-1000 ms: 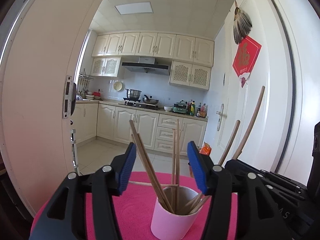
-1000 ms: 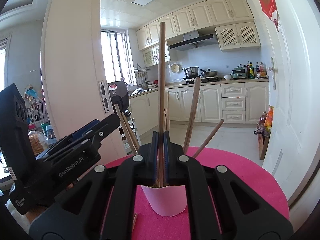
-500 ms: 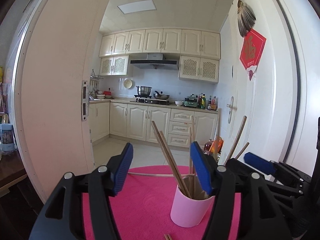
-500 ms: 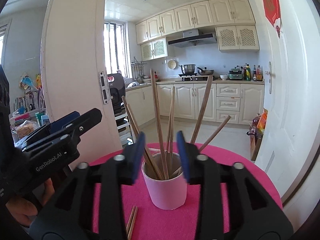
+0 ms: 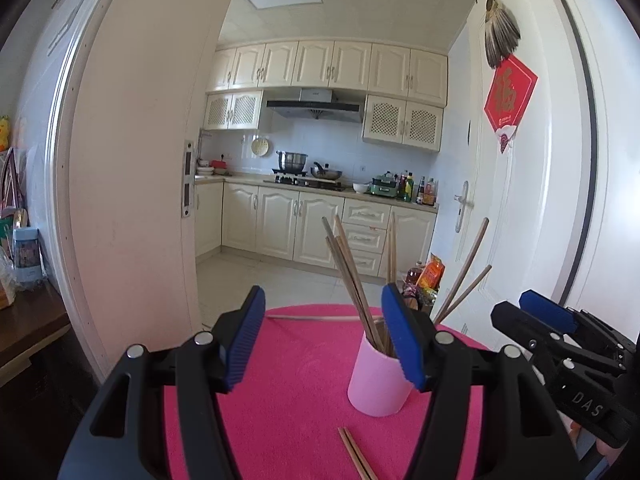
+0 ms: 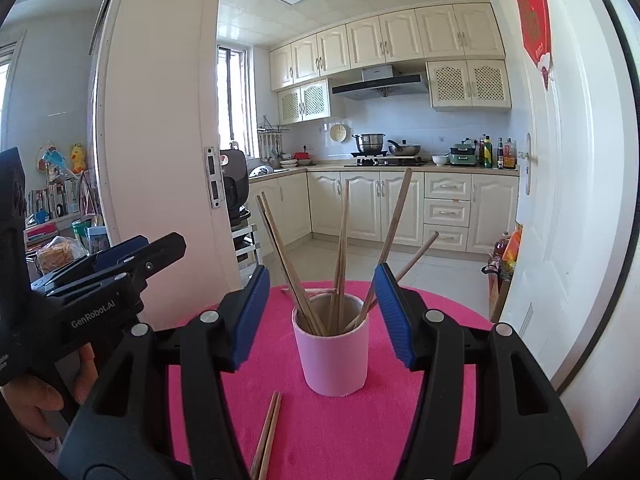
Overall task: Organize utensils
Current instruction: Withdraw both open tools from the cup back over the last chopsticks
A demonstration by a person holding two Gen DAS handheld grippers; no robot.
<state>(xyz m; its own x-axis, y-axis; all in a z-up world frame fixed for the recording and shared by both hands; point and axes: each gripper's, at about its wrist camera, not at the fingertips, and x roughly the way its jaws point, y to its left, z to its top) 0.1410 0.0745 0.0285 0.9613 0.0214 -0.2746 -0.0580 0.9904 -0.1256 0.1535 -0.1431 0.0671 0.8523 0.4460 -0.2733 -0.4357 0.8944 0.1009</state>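
Observation:
A pink cup point(image 5: 376, 384) point(image 6: 332, 360) stands on the round pink mat point(image 5: 300, 380) point(image 6: 400, 420) with several wooden chopsticks point(image 5: 348, 272) point(image 6: 280, 240) leaning in it. A loose chopstick pair point(image 5: 356, 456) point(image 6: 268, 436) lies on the mat in front of the cup. One single chopstick point(image 5: 316, 317) lies across the mat's far side. My left gripper point(image 5: 323, 292) is open and empty, short of the cup and a little left of it. My right gripper point(image 6: 321, 272) is open too, with the cup centred beyond its blue pads and not touched.
A white door leaf point(image 5: 132, 200) stands open on the left and a white door point(image 5: 520, 220) on the right, framing the kitchen. A dark wooden side table point(image 5: 32, 320) is at the left. A hand point(image 6: 36, 396) holds the left gripper point(image 6: 160, 248).
The right gripper has opened and let go of the upright chopstick, which now leans in the cup. Both grippers have drawn back from the cup, and the loose pair has come into view.

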